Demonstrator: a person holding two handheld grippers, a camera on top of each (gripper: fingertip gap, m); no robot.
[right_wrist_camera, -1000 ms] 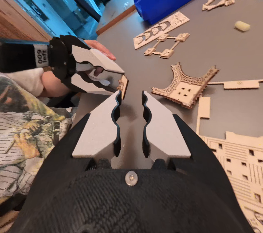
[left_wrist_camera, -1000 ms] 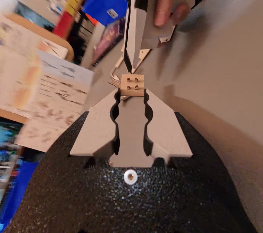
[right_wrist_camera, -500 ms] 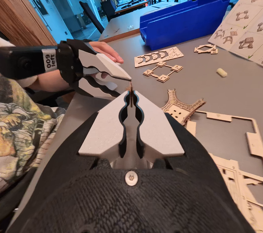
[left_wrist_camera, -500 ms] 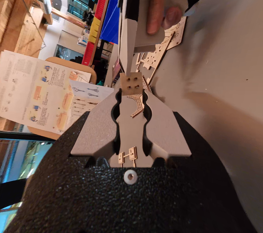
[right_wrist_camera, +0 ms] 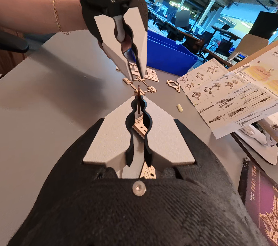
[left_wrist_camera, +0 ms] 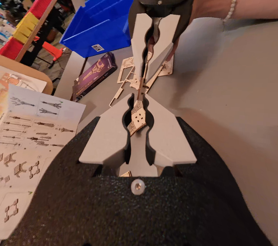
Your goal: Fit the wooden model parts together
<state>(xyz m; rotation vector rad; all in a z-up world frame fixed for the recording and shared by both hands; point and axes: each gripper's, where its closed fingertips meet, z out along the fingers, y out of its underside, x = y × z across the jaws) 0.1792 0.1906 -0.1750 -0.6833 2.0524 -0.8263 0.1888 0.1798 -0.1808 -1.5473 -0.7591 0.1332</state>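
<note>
My right gripper (right_wrist_camera: 138,99) is shut on a small wooden square (right_wrist_camera: 138,93), seen edge-on and standing up between its tips. My left gripper (right_wrist_camera: 136,79) faces it from the far side, slightly open and empty, with its tips just clear of the square. In the left wrist view my left gripper (left_wrist_camera: 138,96) is in front, and the right gripper (left_wrist_camera: 142,80) holds the square (left_wrist_camera: 140,90) beyond it. A wooden tower base with four slots (left_wrist_camera: 138,117) lies on the grey table below both grippers; it also shows in the right wrist view (right_wrist_camera: 140,129).
A blue bin (right_wrist_camera: 165,55) stands at the back. An instruction sheet (right_wrist_camera: 225,88) and a purple box (right_wrist_camera: 263,193) lie at the right. A frame of linked squares (right_wrist_camera: 152,89), a fret sheet (right_wrist_camera: 152,73), a diamond frame (right_wrist_camera: 173,85) and a cream pellet (right_wrist_camera: 179,108) lie on the table. Both grippers' tips are close together, under 4 cm apart. The cream pellet (right_wrist_camera: 179,108) is about equally far from each gripper, around 25 cm.
The left gripper held the square; the right gripper closed on its edge. Now the left gripper has let go and drawn back a little, and both views have swung round.
</note>
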